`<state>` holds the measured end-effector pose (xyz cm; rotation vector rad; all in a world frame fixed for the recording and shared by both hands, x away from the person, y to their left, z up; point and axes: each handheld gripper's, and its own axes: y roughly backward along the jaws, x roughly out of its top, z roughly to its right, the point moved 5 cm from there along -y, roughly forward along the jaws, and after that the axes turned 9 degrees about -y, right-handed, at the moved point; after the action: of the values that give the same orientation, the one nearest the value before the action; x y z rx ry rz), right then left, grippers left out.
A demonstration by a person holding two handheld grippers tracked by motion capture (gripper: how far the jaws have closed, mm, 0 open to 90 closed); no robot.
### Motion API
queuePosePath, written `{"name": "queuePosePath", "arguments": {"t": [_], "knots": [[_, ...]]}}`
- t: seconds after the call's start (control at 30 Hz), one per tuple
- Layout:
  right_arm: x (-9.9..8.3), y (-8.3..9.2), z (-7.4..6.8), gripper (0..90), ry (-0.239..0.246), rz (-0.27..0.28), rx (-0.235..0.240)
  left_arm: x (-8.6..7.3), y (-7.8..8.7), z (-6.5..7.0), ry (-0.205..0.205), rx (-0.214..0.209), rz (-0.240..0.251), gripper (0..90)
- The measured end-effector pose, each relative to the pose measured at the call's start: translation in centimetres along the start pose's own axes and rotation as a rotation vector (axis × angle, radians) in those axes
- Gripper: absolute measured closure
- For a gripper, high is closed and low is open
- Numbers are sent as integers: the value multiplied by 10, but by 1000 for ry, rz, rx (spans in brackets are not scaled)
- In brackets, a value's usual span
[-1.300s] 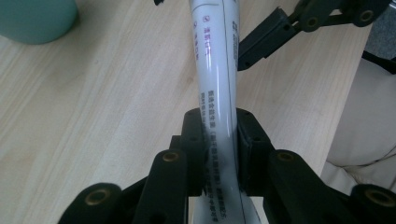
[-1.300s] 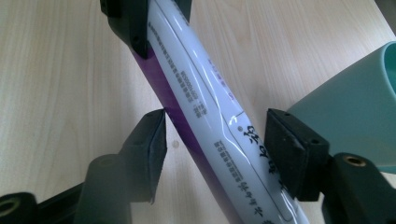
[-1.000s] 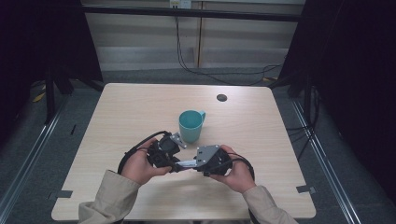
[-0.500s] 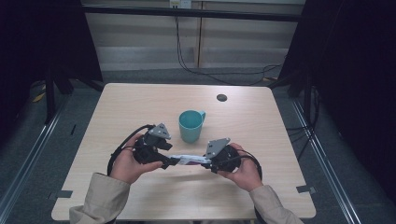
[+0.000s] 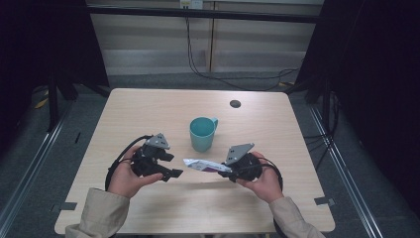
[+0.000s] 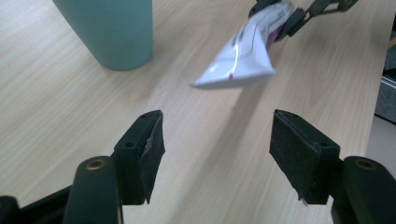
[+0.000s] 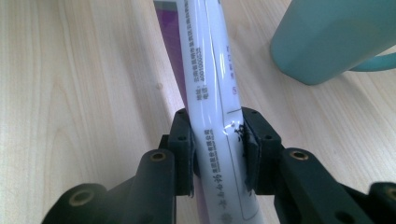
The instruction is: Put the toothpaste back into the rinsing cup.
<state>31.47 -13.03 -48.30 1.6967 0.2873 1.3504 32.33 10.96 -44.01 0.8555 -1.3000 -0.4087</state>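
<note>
A white and purple tube (image 5: 203, 165) hangs just above the wooden table (image 5: 148, 109), and my right gripper (image 5: 225, 171) is shut on it. In the right gripper view the two pads of that gripper (image 7: 217, 140) pinch the tube (image 7: 210, 84) near its middle. My left gripper (image 5: 173, 173) stands open to the left of the tube's flat end; its jaws have just been opening, with nothing between them. In the left gripper view the left gripper (image 6: 217, 135) points at the tube's crimped end (image 6: 247, 56), a short gap away. A teal mug (image 5: 202, 134) stands upright behind both grippers.
A small black round spot (image 5: 235, 103) lies near the table's far right. Black cables trail from both grippers toward the person's sleeves. Dark frames and floor rails flank the table. Bare wood stretches on the left and along the far side.
The two hands have drawn apart. My left gripper let go of the tube's end, opened and moved left. My right gripper moved right with the tube still in it.
</note>
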Motion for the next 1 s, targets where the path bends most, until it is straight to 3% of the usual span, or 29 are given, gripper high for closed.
{"name": "queuePosePath", "arguments": {"t": [0.37, 0.6, 0.77, 1.0], "knots": [[9, 3, 0, 676, -70, 70, 19, -4, -18, 4, 32, -34, 14, 372], [12, 1, -1, 676, -97, 103, 39, 4, -25, 6, 57, -61, 62, 394], [14, -4, -3, 675, -104, 99, 38, 11, -23, 6, 61, -60, 97, 404], [20, -8, -8, 675, -112, 110, 45, 13, -18, 2, 119, -66, 139, 441]]}}
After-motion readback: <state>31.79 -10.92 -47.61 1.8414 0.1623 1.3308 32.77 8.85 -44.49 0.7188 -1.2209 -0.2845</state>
